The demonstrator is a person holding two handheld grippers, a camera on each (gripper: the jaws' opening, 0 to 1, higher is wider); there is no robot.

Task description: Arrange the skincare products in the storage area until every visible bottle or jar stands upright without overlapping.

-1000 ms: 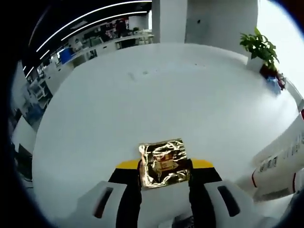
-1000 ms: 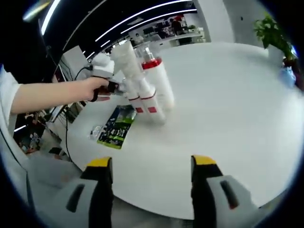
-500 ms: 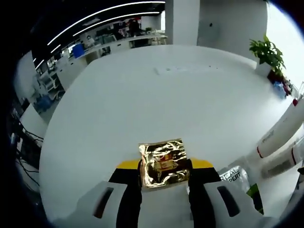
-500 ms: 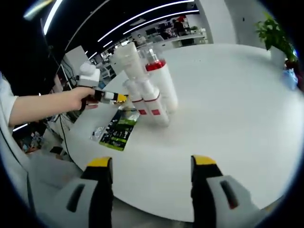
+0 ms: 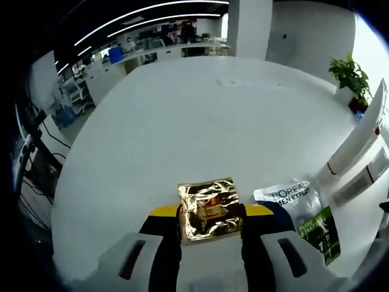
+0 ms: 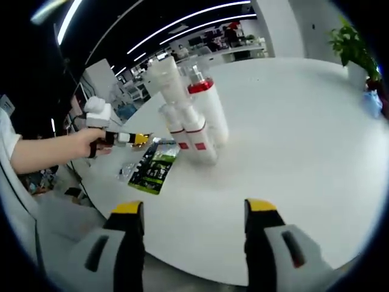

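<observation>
My left gripper (image 5: 210,213) is shut on a crinkled gold foil sachet (image 5: 208,201), held just above the white table. In the right gripper view a hand (image 6: 73,149) holds that left gripper (image 6: 124,138) out to the left of the products. Several white tubes with red bands (image 6: 182,125) and a taller pump bottle with a red collar (image 6: 208,106) stand close together; whether they touch, I cannot tell. A green and black sachet (image 6: 153,168) lies flat beside them, also visible as the L'Oreal sachet (image 5: 302,212). My right gripper (image 6: 194,222) stands open over the table's near edge.
The round white table (image 5: 200,115) stretches far ahead of the left gripper. A potted plant (image 5: 347,73) stands at its far right edge. White tubes (image 5: 355,155) lean in from the right. Office desks and cables lie beyond the table's left rim.
The left gripper, still holding the gold sachet, has drawn back to the left, away from the bottle cluster. The right gripper has stayed where it was.
</observation>
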